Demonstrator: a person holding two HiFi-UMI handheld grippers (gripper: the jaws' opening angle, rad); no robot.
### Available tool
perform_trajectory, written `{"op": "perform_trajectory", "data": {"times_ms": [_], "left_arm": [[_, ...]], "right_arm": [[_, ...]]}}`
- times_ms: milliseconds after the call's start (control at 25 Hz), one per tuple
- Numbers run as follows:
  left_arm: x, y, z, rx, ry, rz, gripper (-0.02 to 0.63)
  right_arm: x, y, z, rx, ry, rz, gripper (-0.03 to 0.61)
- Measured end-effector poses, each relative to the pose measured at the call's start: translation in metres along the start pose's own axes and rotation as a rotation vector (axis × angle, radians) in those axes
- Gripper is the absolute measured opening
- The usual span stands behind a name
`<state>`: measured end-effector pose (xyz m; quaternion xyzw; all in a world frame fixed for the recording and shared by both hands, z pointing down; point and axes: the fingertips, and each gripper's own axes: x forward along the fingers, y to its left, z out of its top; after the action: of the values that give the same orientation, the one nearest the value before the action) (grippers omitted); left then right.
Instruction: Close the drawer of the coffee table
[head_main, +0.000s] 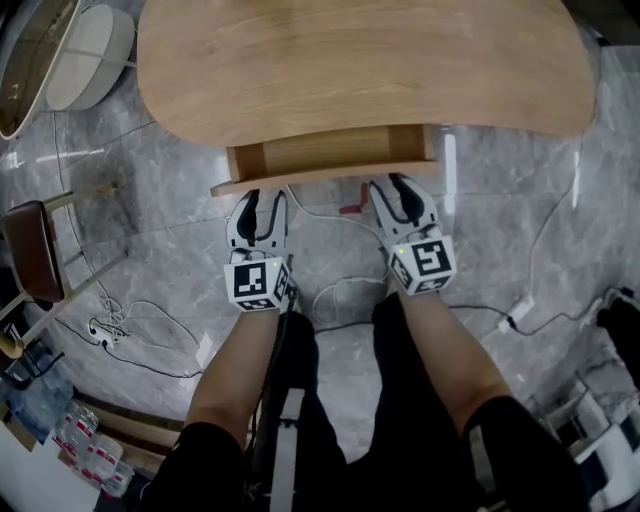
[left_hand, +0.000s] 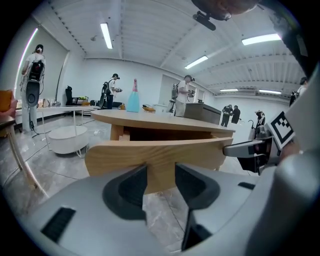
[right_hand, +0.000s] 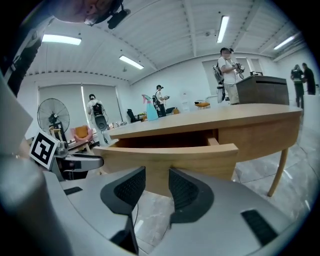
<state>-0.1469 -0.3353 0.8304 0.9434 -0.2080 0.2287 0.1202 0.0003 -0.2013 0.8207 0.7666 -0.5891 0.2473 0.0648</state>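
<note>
The wooden coffee table (head_main: 350, 60) has its drawer (head_main: 320, 177) pulled partly out toward me, with the curved front board (left_hand: 150, 152) (right_hand: 170, 155) facing the grippers. My left gripper (head_main: 260, 198) (left_hand: 161, 172) sits at the left part of the board, tips right against its edge. At the right part, my right gripper (head_main: 393, 186) (right_hand: 156, 175) meets the board the same way. Both pairs of jaws stand apart with a narrow gap. Nothing is pinched between them; the board only shows behind the gap.
A white round stool (head_main: 90, 45) stands at the back left and a dark chair (head_main: 35, 250) at the left. Cables (head_main: 330, 290) and a power strip (head_main: 520, 312) lie on the marble floor near my legs. Several people stand far off in the room.
</note>
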Motion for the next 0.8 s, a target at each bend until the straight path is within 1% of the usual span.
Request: {"op": "perform_trajectory", "data": {"times_ms": [320,480,800], "left_arm": [[0.038,0.014,0.025,0.026,-0.027,-0.003,0.173],[0.052,0.021,0.033,0.035,-0.042,0.0,0.173],[0.07,0.028,0.046,0.052,-0.063,-0.011,0.173]], "right_arm": [[0.039,-0.023,0.028,-0.041,-0.03,-0.013,0.144],[0.052,-0.029,0.035,-0.061,-0.047,-0.012,0.144],[0.072,-0.039,0.048,-0.068,-0.087,-0.027,0.144]]}}
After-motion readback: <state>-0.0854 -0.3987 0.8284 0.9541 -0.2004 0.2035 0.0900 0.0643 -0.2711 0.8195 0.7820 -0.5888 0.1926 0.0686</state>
